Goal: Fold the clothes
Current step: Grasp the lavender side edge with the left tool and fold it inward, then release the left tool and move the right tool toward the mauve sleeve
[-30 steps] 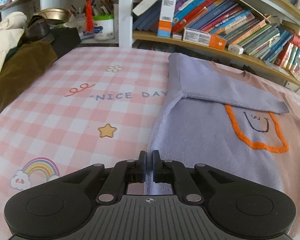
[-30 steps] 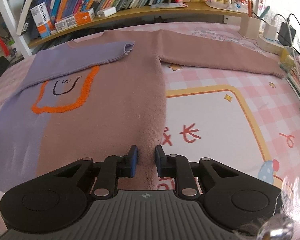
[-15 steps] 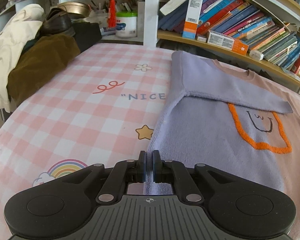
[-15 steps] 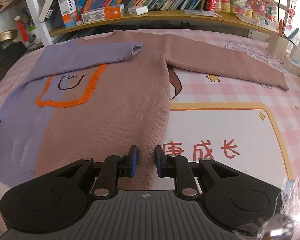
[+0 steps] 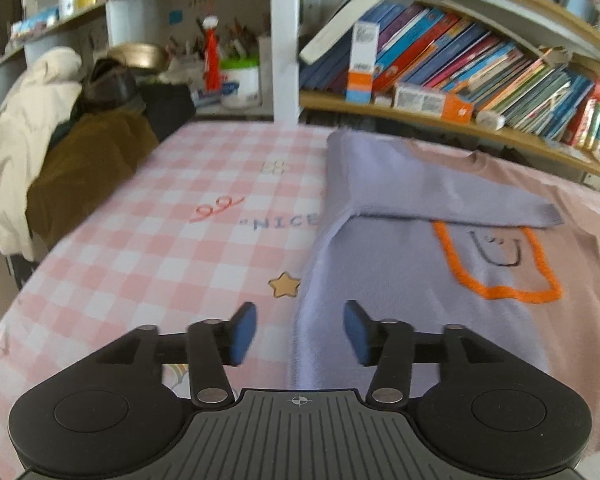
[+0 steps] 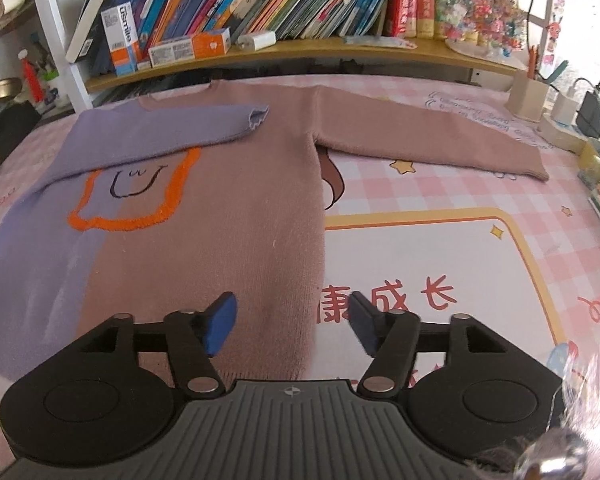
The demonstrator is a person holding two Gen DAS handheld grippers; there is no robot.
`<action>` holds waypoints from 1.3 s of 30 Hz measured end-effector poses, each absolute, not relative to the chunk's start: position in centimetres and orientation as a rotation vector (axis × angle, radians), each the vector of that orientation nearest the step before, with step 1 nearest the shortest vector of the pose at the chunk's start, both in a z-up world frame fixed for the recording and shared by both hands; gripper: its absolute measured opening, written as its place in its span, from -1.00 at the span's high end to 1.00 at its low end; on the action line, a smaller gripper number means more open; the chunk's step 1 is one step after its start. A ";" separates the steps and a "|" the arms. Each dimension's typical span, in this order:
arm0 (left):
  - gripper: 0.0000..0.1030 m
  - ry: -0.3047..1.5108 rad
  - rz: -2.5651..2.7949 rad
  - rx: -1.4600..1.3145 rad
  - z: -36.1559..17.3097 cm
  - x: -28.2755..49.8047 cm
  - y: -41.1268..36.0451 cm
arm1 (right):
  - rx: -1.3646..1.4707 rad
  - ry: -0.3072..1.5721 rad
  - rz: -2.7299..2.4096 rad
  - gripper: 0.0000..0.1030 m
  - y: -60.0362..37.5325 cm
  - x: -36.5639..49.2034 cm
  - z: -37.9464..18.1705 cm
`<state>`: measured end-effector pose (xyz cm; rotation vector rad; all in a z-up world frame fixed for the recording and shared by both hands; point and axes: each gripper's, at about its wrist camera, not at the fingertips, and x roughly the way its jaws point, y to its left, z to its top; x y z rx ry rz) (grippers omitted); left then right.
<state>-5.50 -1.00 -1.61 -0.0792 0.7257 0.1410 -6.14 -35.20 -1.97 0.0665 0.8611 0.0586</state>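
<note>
Sweater [image 6: 228, 216] flat on tablecloth [image 6: 440, 240], bookshelf [image 6: 300, 50] seemingly behind

One sweater [image 6: 236, 216], two-tone, lilac and dusty pink. Two sleeves: lilac sleeve [image 6: 168, 128] folded across the chest, pink sleeve [image 6: 428, 136] stretched out flat. One orange outline patch [image 6: 132, 196] with one face drawn inside. One checked tablecloth [image 5: 172, 240]. Two grippers: left gripper [image 5: 300, 332] and right gripper [image 6: 292, 320], two blue pads each, both opening, nothing pinched. One gold star [image 5: 285, 285] print beside the hem. One pile of clothes [image 5: 60, 152] at the table edge (items inside not countable). Books [image 6: 260, 0] too many to count.
</note>
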 end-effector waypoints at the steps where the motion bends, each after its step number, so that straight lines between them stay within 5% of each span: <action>1: -0.10 0.718 0.132 -0.074 -1.4 -5.8 -1.3 | 0.067 0.855 0.054 -0.25 -35.1 -6.4 -1.8; 13: -0.75 0.720 0.028 -0.063 -0.8 -9.4 -4.1 | 0.057 0.813 -0.026 -0.61 -33.8 -11.4 -0.7; 39: -0.81 0.767 0.036 -0.015 -1.1 -6.8 -12.6 | 0.154 0.791 -0.147 -0.75 -44.8 -8.3 -0.5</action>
